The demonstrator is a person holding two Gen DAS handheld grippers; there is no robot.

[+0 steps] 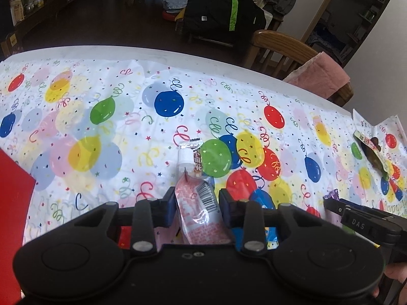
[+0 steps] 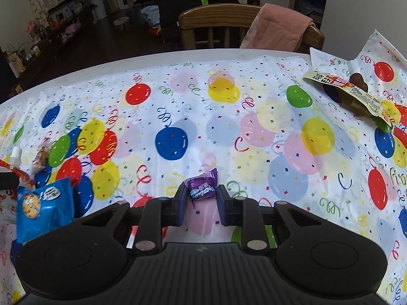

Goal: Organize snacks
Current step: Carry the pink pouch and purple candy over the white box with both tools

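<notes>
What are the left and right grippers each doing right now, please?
Left gripper: closed on the pink spouted pouch.
Right gripper: closed on the purple candy packet.

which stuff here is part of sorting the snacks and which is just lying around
Job:
pink pouch in left tool
purple candy in right tool
blue cookie bag
small wrapped snack
brown snack pack

Lying about:
chair
pink towel
black bag

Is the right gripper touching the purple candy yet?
Touching. The right wrist view shows the purple candy filling the space between the right gripper pads, no gap either side.
</notes>
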